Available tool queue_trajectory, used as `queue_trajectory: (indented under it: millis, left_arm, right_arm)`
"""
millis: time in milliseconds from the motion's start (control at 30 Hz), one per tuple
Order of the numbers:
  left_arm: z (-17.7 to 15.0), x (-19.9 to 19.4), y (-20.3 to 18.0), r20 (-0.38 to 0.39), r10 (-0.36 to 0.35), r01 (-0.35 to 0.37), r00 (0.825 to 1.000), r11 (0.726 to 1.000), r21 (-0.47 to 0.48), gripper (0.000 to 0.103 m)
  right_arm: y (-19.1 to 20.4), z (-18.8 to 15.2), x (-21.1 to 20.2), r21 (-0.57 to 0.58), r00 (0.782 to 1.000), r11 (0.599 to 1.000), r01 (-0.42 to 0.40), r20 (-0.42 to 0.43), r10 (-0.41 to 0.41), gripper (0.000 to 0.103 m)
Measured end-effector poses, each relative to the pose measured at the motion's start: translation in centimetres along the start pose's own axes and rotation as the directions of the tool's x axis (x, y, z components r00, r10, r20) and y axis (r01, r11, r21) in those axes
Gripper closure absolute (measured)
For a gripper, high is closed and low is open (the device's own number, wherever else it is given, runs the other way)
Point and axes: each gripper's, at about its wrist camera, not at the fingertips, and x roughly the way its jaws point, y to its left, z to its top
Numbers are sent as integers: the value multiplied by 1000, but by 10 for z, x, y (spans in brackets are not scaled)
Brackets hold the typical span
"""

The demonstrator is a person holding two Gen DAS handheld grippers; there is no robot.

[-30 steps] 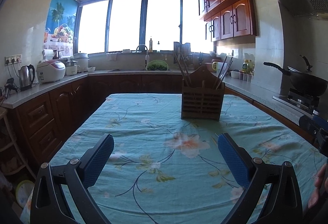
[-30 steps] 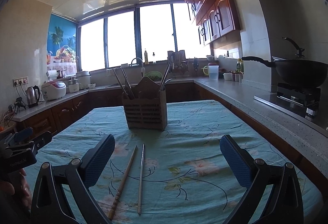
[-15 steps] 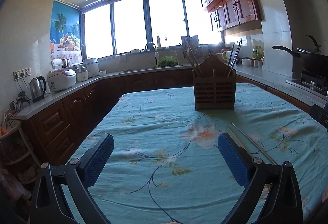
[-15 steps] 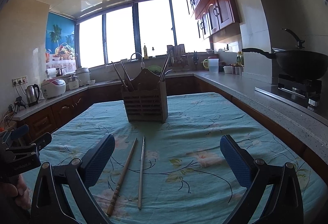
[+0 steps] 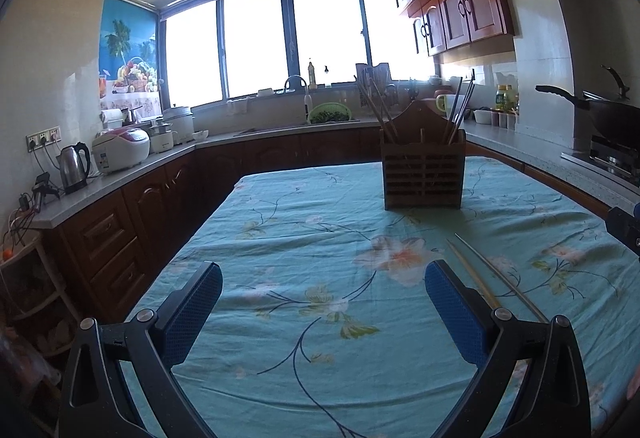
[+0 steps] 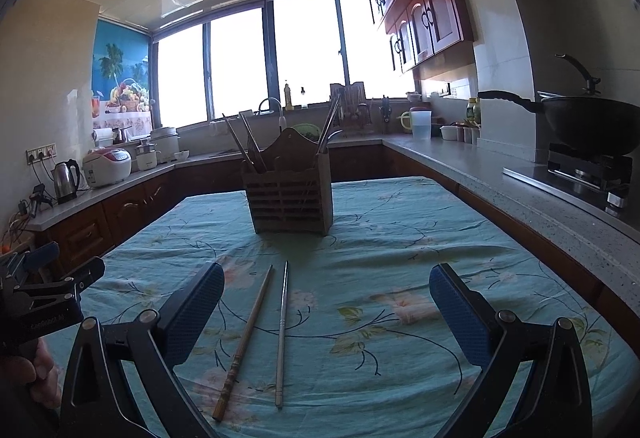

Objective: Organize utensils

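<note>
A slatted wooden utensil holder [image 6: 289,194] stands on the table with several chopsticks upright in it; it also shows in the left wrist view [image 5: 422,171]. A wooden chopstick [image 6: 246,338] and a metal chopstick [image 6: 282,330] lie side by side on the floral cloth in front of it, between my right gripper's fingers. They show in the left wrist view as well, wooden chopstick [image 5: 472,272] and metal chopstick [image 5: 498,278]. My right gripper [image 6: 326,312] is open and empty above them. My left gripper [image 5: 323,312] is open and empty, to the left of the chopsticks.
The table [image 5: 300,238] carries a teal floral cloth. Counters run round the room: kettle [image 5: 74,165] and rice cooker [image 5: 120,149] at left, sink [image 5: 296,117] at the back, wok [image 6: 588,121] on the stove at right. The left gripper's body [image 6: 36,298] shows at the right wrist view's left edge.
Both grippers have drawn back from the holder and sit lower over the table. The chopsticks have come into the left wrist view. Both grippers stayed open.
</note>
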Motion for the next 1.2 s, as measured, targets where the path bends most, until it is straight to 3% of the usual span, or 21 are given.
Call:
queue_trajectory:
  millis: [1200]
  left_arm:
    - [-2,-6,8,30,-8,8,1000,1000,-10,1]
  right_arm:
    - [-1,3,-7,7,1000,1000,-4,24,4,0]
